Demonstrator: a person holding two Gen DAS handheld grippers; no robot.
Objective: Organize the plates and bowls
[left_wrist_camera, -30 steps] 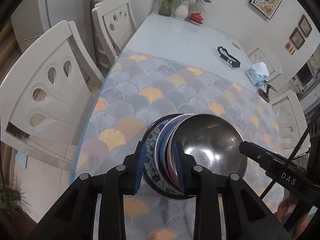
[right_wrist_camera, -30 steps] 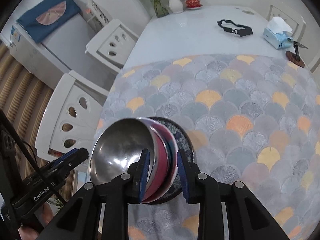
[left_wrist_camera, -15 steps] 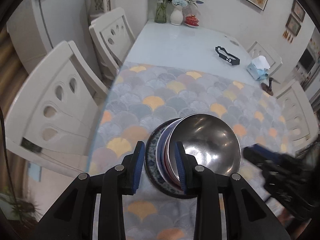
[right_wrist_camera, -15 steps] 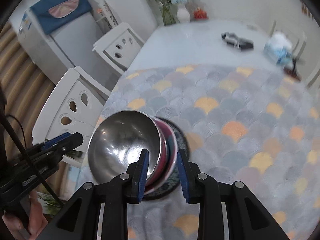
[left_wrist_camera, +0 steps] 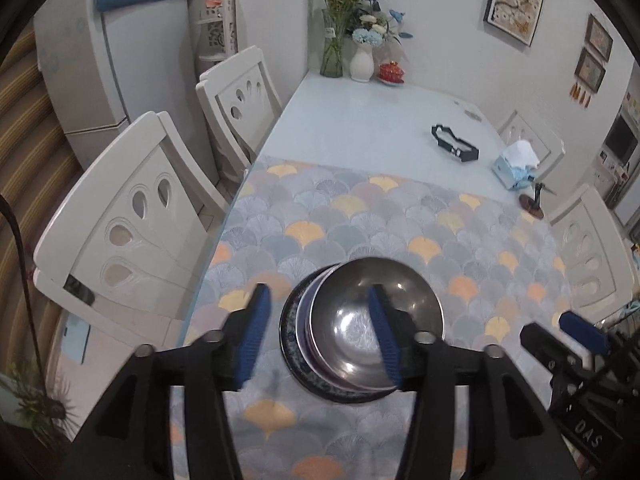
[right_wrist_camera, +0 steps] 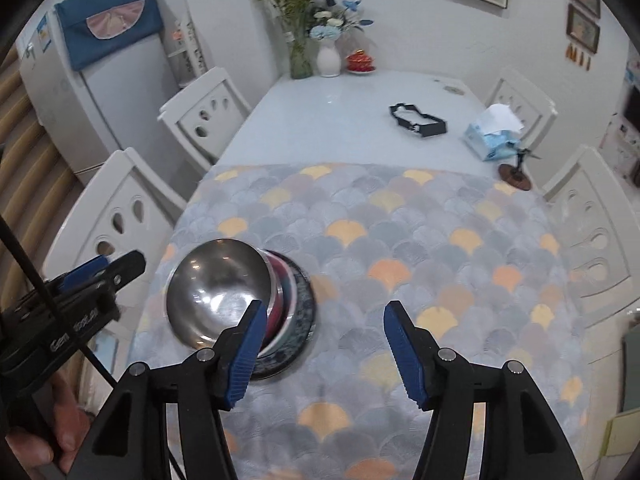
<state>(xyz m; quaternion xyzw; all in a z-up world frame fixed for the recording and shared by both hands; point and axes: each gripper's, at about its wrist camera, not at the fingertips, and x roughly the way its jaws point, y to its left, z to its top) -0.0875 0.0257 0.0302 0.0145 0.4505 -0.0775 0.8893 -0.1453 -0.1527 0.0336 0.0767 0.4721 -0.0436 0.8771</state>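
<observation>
A steel bowl (left_wrist_camera: 376,316) sits on top of a stack of a red-and-blue bowl and a dark patterned plate (left_wrist_camera: 290,344) on the fan-patterned cloth near the table's left edge. The stack also shows in the right wrist view, with the steel bowl (right_wrist_camera: 216,288) on top and the plate (right_wrist_camera: 300,316) beneath. My left gripper (left_wrist_camera: 320,336) is open and empty, raised above the stack. My right gripper (right_wrist_camera: 324,344) is open and empty, raised just right of the stack. Each gripper shows at the edge of the other's view.
White chairs (left_wrist_camera: 132,224) stand along the left side and another (left_wrist_camera: 592,248) at the right. On the bare far table are a black strap (left_wrist_camera: 454,146), a tissue pack (left_wrist_camera: 516,166), a small brown stand (left_wrist_camera: 532,206) and flower vases (left_wrist_camera: 362,60).
Both grippers have opened and let go of the stack's rims, then pulled back and up. The stack now rests flat on the cloth.
</observation>
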